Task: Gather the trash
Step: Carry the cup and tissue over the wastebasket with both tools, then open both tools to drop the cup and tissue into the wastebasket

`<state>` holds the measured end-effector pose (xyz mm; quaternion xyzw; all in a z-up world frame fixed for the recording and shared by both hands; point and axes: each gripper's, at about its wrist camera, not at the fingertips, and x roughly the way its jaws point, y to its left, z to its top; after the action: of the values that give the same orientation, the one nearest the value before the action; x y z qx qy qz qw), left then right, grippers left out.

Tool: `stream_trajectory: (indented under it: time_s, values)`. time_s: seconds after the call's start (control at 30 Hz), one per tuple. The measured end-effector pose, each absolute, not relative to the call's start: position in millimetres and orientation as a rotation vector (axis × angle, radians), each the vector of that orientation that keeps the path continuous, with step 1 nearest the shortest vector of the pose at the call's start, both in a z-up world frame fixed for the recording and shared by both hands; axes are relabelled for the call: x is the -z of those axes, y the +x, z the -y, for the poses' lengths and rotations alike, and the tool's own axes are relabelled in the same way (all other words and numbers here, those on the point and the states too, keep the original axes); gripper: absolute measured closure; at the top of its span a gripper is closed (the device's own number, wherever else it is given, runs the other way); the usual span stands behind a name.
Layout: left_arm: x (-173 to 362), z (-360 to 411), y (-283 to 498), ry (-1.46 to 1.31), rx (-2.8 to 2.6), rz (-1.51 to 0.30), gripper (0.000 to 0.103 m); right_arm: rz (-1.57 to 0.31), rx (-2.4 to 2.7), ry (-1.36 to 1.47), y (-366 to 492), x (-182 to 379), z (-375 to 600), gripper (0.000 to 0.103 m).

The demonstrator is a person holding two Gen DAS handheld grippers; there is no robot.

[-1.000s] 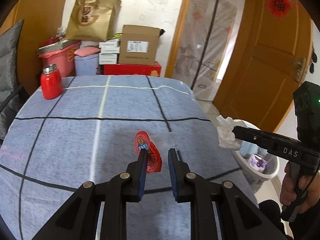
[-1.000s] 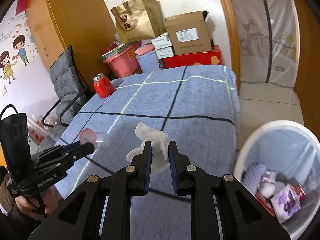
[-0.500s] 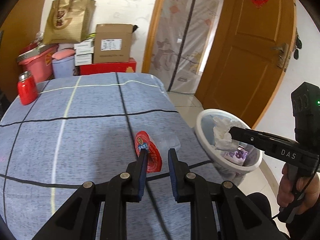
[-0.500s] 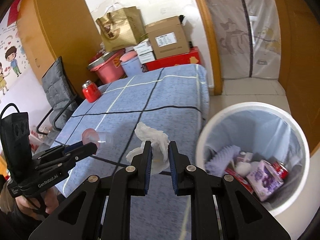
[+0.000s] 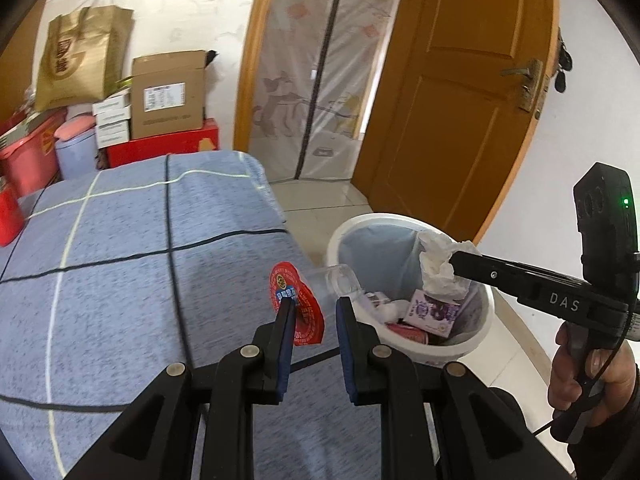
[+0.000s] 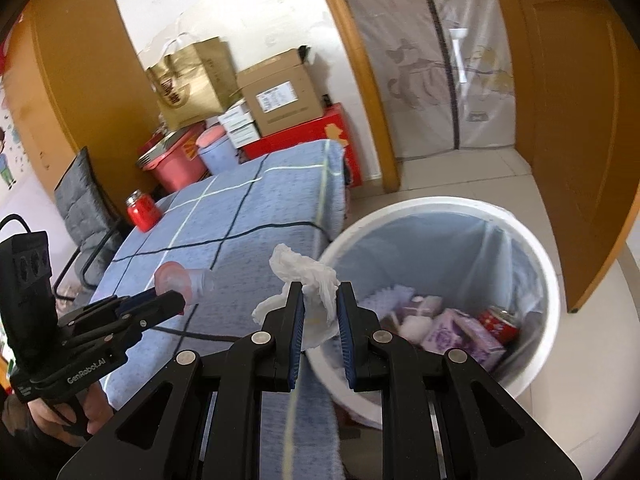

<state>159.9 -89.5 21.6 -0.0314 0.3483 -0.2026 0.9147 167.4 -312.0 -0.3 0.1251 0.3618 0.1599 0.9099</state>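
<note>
**Both grippers loaded, right by the bin**

Left gripper (image 5: pixel 314 312) is pinching a small clear cup (image 5: pixel 344 280) by its peeled-back red foil lid (image 5: pixel 298 308), fingers set narrow with the lid caught against the left pad. From its own camera the cup hangs over the table's near corner, with its clear body reaching across the bin's rim. Seen from the right camera, the same gripper (image 6: pixel 176 300) pokes in from the left with the cup (image 6: pixel 188 280) sticking out past its tips, over the blue checked cloth (image 6: pixel 240 216)

Right gripper (image 6: pixel 320 304) is clamped tight on a crumpled white tissue (image 6: pixel 308 280), which bunches up above the fingertips and spills out to the left. In the left camera that tissue (image 5: pixel 440 268) hangs above the bin's opening, held at the tip of the right gripper (image 5: pixel 456 260), with a hand (image 5: pixel 588 376) on the trigger grip

The white bin (image 6: pixel 540 264) stands on the tile floor just beside the table corner, lined with a pale blue bag. Inside there's a purple carton (image 6: pixel 460 332), a red can (image 6: pixel 500 320) and some white wads

A red jar (image 6: pixel 142 210) sits at the far side of the cloth, and boxes plus a paper bag (image 5: pixel 80 60) are stacked against the back wall
</note>
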Motion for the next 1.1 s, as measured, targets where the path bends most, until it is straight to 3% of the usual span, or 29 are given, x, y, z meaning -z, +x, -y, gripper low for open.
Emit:
stream_trajectory:
  time_s: [0.87, 0.97, 1.1]
  values:
    - [15, 183, 213, 0.015, 0.570, -0.801, 0.082, -0.820, -0.182, 0.284, 188, 36, 375, 0.085]
    - [19, 187, 219, 0.007, 0.582, -0.809, 0.082, -0.824, -0.165, 0.278, 189, 38, 378, 0.082]
    - [19, 191, 220, 0.015, 0.577, -0.800, 0.079, -0.813, -0.158, 0.273, 188, 37, 380, 0.066]
